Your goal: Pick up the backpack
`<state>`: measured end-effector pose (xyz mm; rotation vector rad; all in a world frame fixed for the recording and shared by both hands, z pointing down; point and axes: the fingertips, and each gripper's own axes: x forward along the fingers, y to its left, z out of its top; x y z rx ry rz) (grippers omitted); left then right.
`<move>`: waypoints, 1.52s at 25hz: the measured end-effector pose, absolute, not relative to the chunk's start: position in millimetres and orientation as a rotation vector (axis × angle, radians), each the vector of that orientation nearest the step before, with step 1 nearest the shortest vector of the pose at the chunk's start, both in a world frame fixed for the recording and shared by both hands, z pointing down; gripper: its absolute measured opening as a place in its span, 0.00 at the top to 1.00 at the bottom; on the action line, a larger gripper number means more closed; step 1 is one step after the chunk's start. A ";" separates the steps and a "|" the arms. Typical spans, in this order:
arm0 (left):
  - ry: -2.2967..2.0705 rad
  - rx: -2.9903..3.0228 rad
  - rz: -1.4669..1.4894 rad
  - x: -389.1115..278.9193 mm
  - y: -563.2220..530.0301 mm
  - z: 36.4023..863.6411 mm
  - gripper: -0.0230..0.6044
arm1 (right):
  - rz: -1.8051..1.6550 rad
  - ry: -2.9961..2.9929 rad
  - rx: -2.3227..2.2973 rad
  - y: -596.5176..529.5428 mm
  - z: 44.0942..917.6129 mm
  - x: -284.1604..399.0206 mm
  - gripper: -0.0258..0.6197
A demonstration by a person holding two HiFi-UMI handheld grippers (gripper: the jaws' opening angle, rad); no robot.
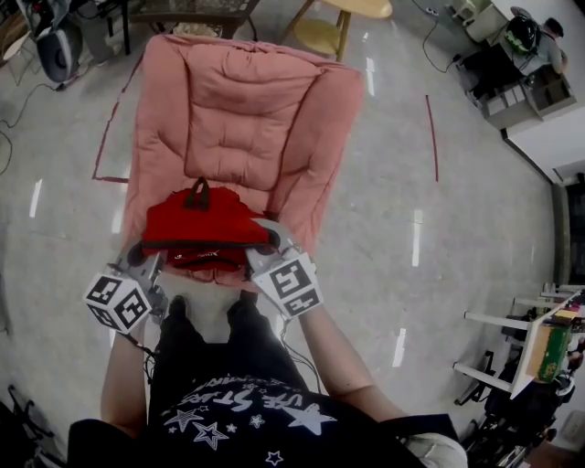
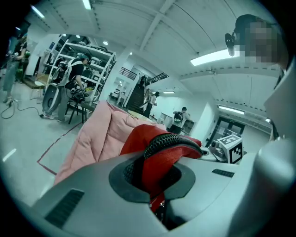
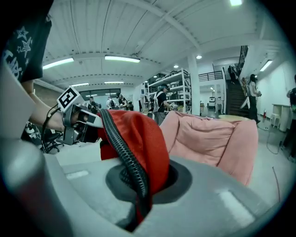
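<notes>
A red backpack (image 1: 206, 224) sits low in the centre of the head view, stretched between the two tongs at the front edge of a pink padded lounger (image 1: 247, 110). The left gripper (image 1: 139, 258) is clenched on the bag's left end. The right gripper (image 1: 263, 243) is clenched on its right end, and each has a fold of red fabric with black zipper squeezed between its jaws. From this steep angle it is hard to say whether the bag's underside touches the cushion.

The lounger lies on a pale, glossy stone floor (image 1: 402, 210) that mirrors the ceiling lamps as white streaks. Thin red tape lines (image 1: 431, 137) mark the floor on either side of the lounger. A wooden stool (image 1: 340, 27) stands at the top edge, just behind the lounger.

The room is a large white hall. Metal shelving (image 2: 90, 58) fills the upper left of the left gripper view, with people near it. A staircase (image 3: 237, 95) rises at the right of the right gripper view under strip lights (image 3: 121, 59).
</notes>
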<state>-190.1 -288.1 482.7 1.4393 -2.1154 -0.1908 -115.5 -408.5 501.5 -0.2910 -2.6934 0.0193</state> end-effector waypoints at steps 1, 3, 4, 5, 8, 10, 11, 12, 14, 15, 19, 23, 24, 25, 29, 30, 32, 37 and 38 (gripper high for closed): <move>-2.112 1.465 -0.183 -192.6 -283.6 477.7 0.93 | 0.014 -2.695 -0.280 -403.3 496.4 -117.0 0.95; -2.087 1.546 -0.187 -195.8 -277.6 469.8 0.93 | 0.056 -2.696 -0.235 -394.4 488.7 -117.0 0.95; -2.065 1.594 -0.199 -197.3 -275.8 466.4 0.93 | 0.097 -2.695 -0.202 -390.5 485.4 -116.0 0.95; -2.040 1.637 -0.209 -199.2 -273.8 463.8 0.93 | 0.134 -2.692 -0.163 -386.4 482.9 -114.7 0.95; -1.959 1.746 -0.217 -206.6 -265.9 461.3 0.93 | 0.168 -2.683 -0.019 -372.2 479.2 -110.5 0.95; -1.903 1.795 -0.229 -207.2 -253.9 459.1 0.93 | 0.167 -2.681 0.079 -357.0 474.9 -104.6 0.95; -1.878 1.820 -0.227 -205.4 -244.7 455.6 0.93 | 0.168 -2.681 0.126 -346.3 470.8 -99.8 0.95; -1.854 1.849 -0.218 -203.1 -234.1 450.7 0.93 | 0.176 -2.684 0.170 -333.6 464.9 -95.3 0.95; -1.806 1.916 -0.197 -204.5 -215.6 441.0 0.93 | 0.211 -2.697 0.251 -310.3 453.0 -93.5 0.95; -1.782 1.954 -0.189 -210.5 -212.0 438.5 0.93 | 0.228 -2.701 0.294 -304.6 450.4 -97.8 0.95; -1.690 2.087 -0.171 -228.7 -217.8 434.5 0.93 | 0.263 -2.689 0.471 -302.9 447.2 -108.1 0.95; -1.595 2.152 -0.182 -205.3 -179.7 426.1 0.93 | 0.286 -2.657 0.594 -254.9 437.7 -77.9 0.95; -1.565 2.172 -0.178 -203.1 -168.5 425.1 0.93 | 0.294 -2.652 0.622 -240.6 436.4 -74.0 0.95; -1.533 2.194 -0.172 -202.4 -158.3 423.8 0.93 | 0.303 -2.645 0.651 -227.0 435.3 -71.5 0.95; -1.403 2.257 -0.162 -196.2 -132.6 421.4 0.93 | 0.347 -2.587 0.752 -182.5 437.0 -56.8 0.95; -1.376 2.259 -0.162 -192.4 -129.1 422.6 0.93 | 0.362 -2.573 0.761 -173.8 438.1 -51.8 0.95; -1.333 2.265 -0.147 -184.8 -126.1 425.4 0.93 | 0.388 -2.556 0.779 -162.2 440.1 -42.9 0.95; -1.278 2.264 -0.106 -162.5 -106.5 443.4 0.93 | 0.442 -2.543 0.800 -137.9 456.6 -21.0 0.95; -1.278 2.262 -0.100 -157.2 -98.4 446.4 0.93 | 0.442 -2.543 0.797 -131.5 459.6 -15.8 0.95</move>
